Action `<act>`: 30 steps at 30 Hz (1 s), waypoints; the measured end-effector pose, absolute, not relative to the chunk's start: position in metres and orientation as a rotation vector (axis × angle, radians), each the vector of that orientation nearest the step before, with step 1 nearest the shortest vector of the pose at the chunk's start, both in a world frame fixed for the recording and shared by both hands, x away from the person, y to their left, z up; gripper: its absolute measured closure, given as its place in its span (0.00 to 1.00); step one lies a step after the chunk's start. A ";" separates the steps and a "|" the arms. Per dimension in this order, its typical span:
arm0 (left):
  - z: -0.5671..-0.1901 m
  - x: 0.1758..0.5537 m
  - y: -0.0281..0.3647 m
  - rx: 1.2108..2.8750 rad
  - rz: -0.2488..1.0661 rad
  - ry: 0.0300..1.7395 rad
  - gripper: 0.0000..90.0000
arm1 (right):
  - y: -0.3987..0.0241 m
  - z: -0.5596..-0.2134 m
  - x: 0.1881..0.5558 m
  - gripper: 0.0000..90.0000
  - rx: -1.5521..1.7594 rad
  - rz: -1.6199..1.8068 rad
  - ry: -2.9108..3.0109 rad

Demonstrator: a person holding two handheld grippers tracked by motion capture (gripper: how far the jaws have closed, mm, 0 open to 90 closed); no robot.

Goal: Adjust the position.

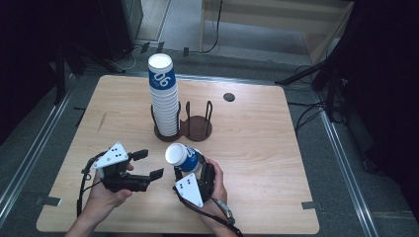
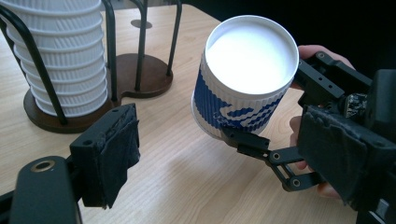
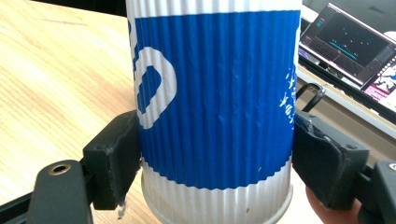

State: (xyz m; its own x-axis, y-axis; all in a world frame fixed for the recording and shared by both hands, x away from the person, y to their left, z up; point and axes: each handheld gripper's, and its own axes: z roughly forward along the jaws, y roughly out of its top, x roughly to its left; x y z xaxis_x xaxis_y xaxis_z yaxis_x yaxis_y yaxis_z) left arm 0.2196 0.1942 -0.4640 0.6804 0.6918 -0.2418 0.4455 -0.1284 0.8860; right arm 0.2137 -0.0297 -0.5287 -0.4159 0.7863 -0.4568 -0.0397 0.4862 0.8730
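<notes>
A blue-and-white ribbed paper cup point(image 1: 182, 157) hangs clear of the tabletop point(image 1: 257, 148) at lower centre of the high view, clamped across its lower body by the right tool point(image 1: 187, 170), whose two black pads press the cup's opposite sides in the right gripper view. The cup is tilted, its long axis leaning up and toward the left of the frame, with the white open mouth facing the left tool point(image 1: 148, 164). That tool waits just beside it at lower left, jaws parted about halfway with nothing between them; in the left gripper view the cup point(image 2: 245, 77) sits in the upper middle of the frame, beyond and between the two jaws, mouth turned to the camera.

Above the cup in the high view, toward the frame's centre, stands a tall stack of matching cups point(image 1: 163, 96) in the left bay of a dark two-bay wire cup holder point(image 1: 197, 127); the right bay is bare. The held cup lies nearer the left tool than the holder, so a handover or steadying grip likely turns on that leftward lean of the mouth.
</notes>
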 end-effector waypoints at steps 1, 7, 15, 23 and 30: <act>-0.464 0.220 0.194 1.770 0.270 0.910 0.16 | -0.029 -0.529 0.213 0.23 0.623 1.064 1.762; -0.464 0.218 0.190 1.804 0.261 0.893 0.16 | -0.024 -0.532 0.210 0.23 0.554 1.054 1.763; -0.466 0.219 0.184 1.861 0.249 0.887 0.16 | -0.016 -0.536 0.204 0.23 0.465 1.032 1.787; -0.469 0.220 0.177 1.914 0.234 0.883 0.16 | -0.010 -0.540 0.198 0.23 0.375 1.025 1.798; -0.472 0.221 0.172 1.940 0.239 0.899 0.20 | -0.006 -0.543 0.192 0.23 0.304 1.021 1.800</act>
State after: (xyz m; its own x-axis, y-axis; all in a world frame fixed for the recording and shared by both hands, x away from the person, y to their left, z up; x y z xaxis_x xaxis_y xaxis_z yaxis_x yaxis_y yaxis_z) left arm 0.2212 0.1724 -0.4718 0.7106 0.6763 -0.1941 0.4904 -0.2782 0.8259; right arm 0.1924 -0.0059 -0.5435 -0.4661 0.6107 -0.6402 -0.2357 0.6117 0.7551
